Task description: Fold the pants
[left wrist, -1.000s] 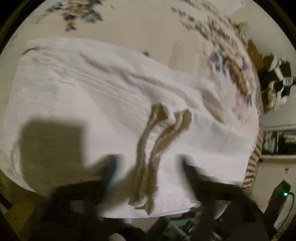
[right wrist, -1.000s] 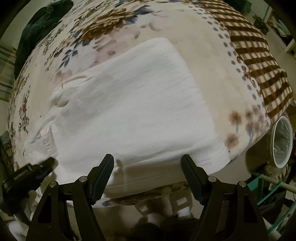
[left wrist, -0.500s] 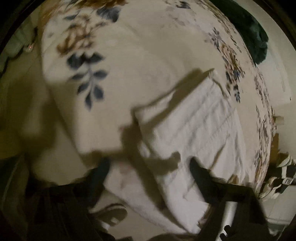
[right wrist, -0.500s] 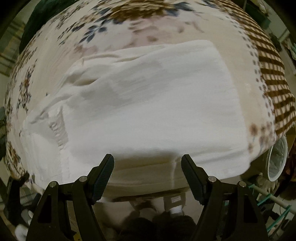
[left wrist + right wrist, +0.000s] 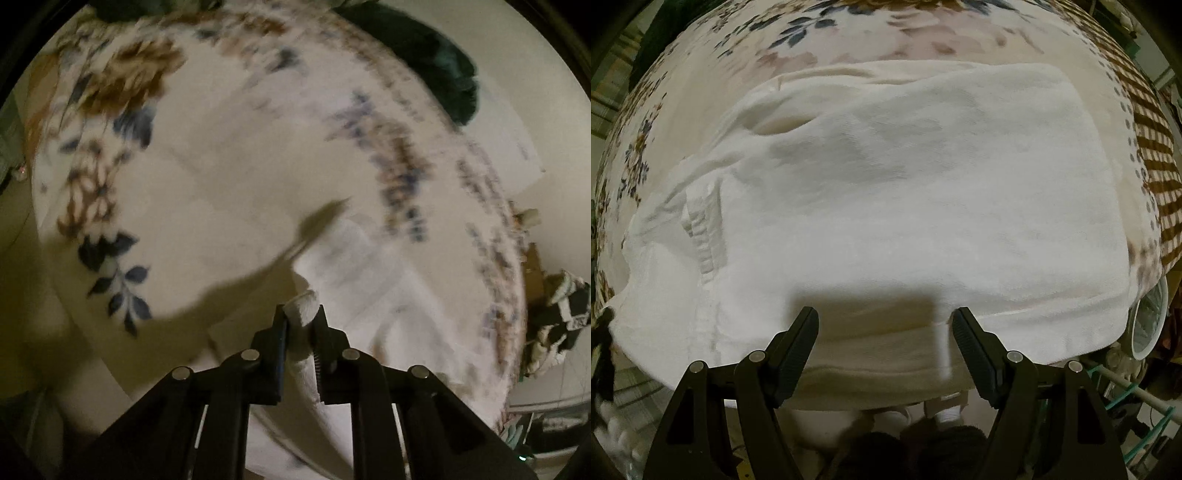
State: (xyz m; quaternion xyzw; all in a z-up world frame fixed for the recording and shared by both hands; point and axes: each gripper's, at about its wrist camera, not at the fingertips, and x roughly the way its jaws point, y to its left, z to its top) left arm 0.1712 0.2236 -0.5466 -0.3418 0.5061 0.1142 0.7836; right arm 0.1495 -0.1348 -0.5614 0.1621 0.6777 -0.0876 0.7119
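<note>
Left tool point(image 5: 301, 319) clamped on pants point(image 5: 905, 206) edge; right tool point(image 5: 885, 321) apart, hovering above pants' near hem.

Two wrist views, close above bed point(image 5: 1145, 155)

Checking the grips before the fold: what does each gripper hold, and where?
Left gripper pinches the pants at an edge corner. Right gripper is open, holding nothing.

- Beyond your left gripper point(image 5: 301, 319), the bedspread's point(image 5: 229, 177) flower print smears with motion; its far edge is unreadable.
- The fold of pants point(image 5: 304, 310) pinched there hides behind the fingers lower down.
- Under your right gripper point(image 5: 884, 328), the pants' near edge drops out of sight.
- Right of it, a white bowl point(image 5: 1150, 325) is half covered.
</note>
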